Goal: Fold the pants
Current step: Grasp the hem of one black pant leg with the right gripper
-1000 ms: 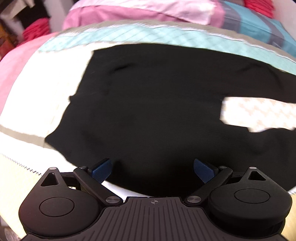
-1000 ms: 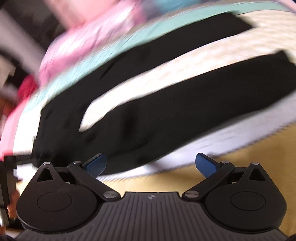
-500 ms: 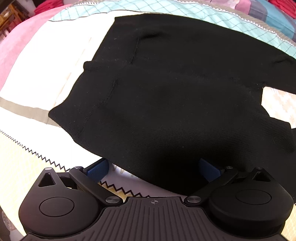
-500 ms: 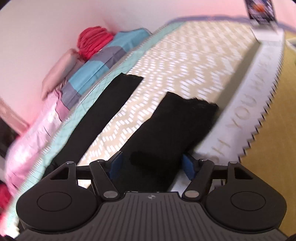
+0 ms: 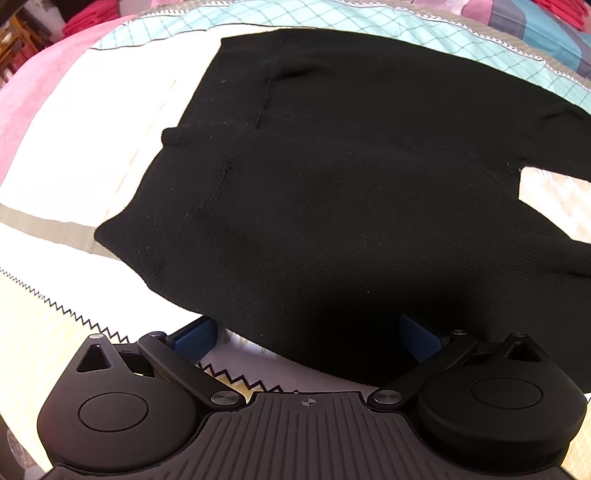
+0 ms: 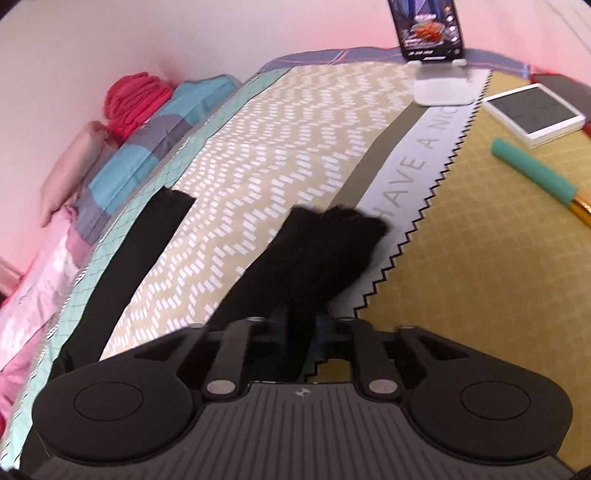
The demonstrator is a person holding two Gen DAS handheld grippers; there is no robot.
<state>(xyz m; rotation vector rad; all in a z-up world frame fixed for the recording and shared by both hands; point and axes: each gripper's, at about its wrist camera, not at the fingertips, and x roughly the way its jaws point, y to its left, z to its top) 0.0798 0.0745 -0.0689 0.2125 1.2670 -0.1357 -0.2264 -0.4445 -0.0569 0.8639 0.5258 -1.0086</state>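
Observation:
Black pants (image 5: 332,184) lie flat on the patterned bedspread (image 5: 74,155), waist end toward my left gripper. The left gripper (image 5: 306,336) is open, its blue pads (image 5: 195,334) straddling the near hem of the waist part without pressing it. In the right wrist view the two legs run apart: the far leg (image 6: 140,251) lies flat, and the near leg (image 6: 325,254) bunches toward its cuff. My right gripper (image 6: 301,328) has narrow jaws with that near leg's cloth pinched between them; the jaws are opening slightly.
A phone (image 6: 430,29) on a white stand (image 6: 441,86) sits at the far end of the bed. A white-framed tablet (image 6: 533,110) and a teal-handled tool (image 6: 532,171) lie at the right. Red cloth (image 6: 135,98) and folded blankets (image 6: 155,140) line the wall.
The right gripper swung from the waist area to the near leg's cuff end and narrowed from wide open onto the cloth. The left gripper came closer to the waist edge, then held still.

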